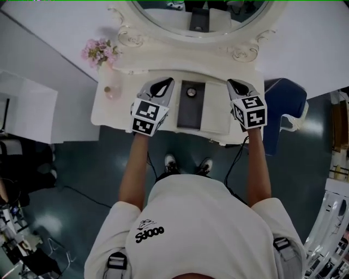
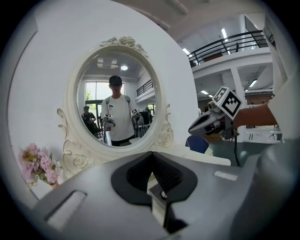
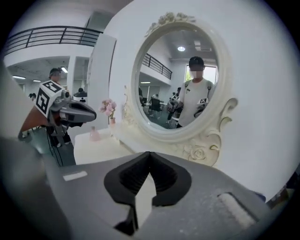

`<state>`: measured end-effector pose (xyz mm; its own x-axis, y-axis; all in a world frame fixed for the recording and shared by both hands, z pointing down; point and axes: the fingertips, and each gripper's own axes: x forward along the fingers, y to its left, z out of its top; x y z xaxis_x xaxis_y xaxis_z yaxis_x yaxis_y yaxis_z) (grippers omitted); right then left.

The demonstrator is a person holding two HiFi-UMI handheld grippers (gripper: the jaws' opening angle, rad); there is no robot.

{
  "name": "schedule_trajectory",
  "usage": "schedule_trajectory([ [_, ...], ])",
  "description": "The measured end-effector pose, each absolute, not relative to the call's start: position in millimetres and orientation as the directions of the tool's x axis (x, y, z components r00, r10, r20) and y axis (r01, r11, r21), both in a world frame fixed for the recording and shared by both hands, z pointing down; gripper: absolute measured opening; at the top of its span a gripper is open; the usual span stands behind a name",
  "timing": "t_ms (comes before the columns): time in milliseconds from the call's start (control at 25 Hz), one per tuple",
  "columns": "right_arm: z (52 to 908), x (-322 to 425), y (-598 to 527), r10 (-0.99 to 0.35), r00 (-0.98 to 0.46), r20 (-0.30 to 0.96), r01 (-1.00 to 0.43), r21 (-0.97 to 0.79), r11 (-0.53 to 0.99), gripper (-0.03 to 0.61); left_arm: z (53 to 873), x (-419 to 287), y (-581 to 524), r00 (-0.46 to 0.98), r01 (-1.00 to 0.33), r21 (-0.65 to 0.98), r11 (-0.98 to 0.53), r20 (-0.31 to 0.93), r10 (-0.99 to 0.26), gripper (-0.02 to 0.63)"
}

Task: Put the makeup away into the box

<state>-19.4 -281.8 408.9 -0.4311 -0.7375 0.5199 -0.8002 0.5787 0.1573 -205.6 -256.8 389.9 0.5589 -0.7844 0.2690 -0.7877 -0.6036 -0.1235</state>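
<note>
In the head view a dark grey box (image 1: 192, 111) lies open in the middle of the white vanity table (image 1: 112, 111). A small round makeup item (image 1: 191, 92) sits at its far end. My left gripper (image 1: 168, 83) hangs above the table just left of the box, shut and empty. Just right of the box is my right gripper (image 1: 232, 83), also shut with nothing in it. In the left gripper view its jaws (image 2: 151, 153) meet at the tips, and the right gripper (image 2: 206, 124) shows at the right. The right gripper view shows its tips (image 3: 149, 153) together.
An oval mirror (image 1: 202, 16) in an ornate white frame stands at the back of the table. Pink flowers (image 1: 100, 52) and a small pink bottle (image 1: 112, 90) are at the table's left end. A white panel (image 1: 215, 111) lies beside the box. A blue chair (image 1: 283, 103) stands to the right.
</note>
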Motion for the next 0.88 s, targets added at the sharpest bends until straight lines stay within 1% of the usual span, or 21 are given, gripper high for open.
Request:
schedule_trajectory([
  [240,331,20,-258,-0.832,-0.430,0.350,-0.845,0.169,0.508,0.002,330,-170,-252,0.590,-0.762,-0.195,-0.617,0.182,-0.787,0.018],
  [440,286,37,-236,-0.869,-0.433,0.238,-0.853,0.203,0.481,0.002,287,-146,-243,0.615,-0.741,-0.253,-0.622,0.116,-0.780,0.018],
  [520,274,40,-229,-0.868,-0.449,0.211,-0.851,0.197,0.487,0.002,271,-139,-239,0.623,-0.738,-0.266,-0.620,0.085,-0.777,0.018],
  [640,261,41,-222,-0.865,-0.468,0.179,-0.846,0.193,0.498,0.002,258,-133,-235,0.620,-0.741,-0.272,-0.614,0.076,-0.781,0.018],
  [880,250,37,-217,-0.868,-0.469,0.164,-0.829,0.258,0.497,0.002,241,-123,-227,0.627,-0.729,-0.308,-0.612,0.060,-0.777,0.018],
])
